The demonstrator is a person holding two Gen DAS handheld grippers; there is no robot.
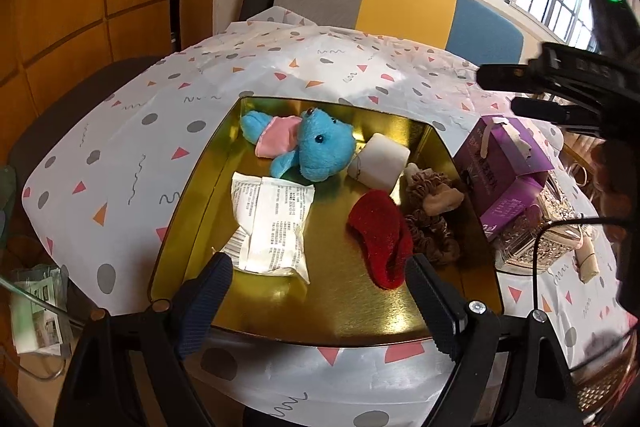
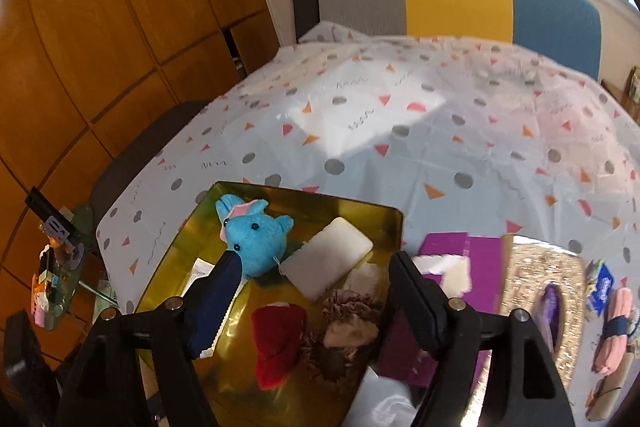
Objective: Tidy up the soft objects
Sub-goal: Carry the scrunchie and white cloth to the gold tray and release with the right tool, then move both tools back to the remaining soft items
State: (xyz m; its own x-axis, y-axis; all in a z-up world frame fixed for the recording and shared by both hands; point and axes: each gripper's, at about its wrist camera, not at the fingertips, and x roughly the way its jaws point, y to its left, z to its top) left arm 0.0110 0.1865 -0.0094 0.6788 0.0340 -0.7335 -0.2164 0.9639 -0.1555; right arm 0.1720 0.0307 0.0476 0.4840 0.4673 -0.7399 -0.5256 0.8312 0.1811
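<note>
A blue plush bear (image 1: 316, 147) in a pink top lies face-up at 12 o'clock inside the gold tray (image 1: 188, 211). Around it: white packet (image 1: 276, 227) at 7, white block (image 1: 380, 161) at 3, red sock (image 1: 380, 237) and brown scrunchie (image 1: 430, 223) at 4. A purple box (image 1: 504, 167), possibly tissues, stands just beside the tray. Left gripper (image 1: 316, 291) and right gripper (image 2: 312, 279) both hang wide apart, empty.

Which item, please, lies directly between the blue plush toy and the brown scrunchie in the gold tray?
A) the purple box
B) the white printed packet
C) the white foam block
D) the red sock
C: the white foam block rests against the blue plush toy on one side, with the brown scrunchie just beyond it, inside the gold tray.
</note>
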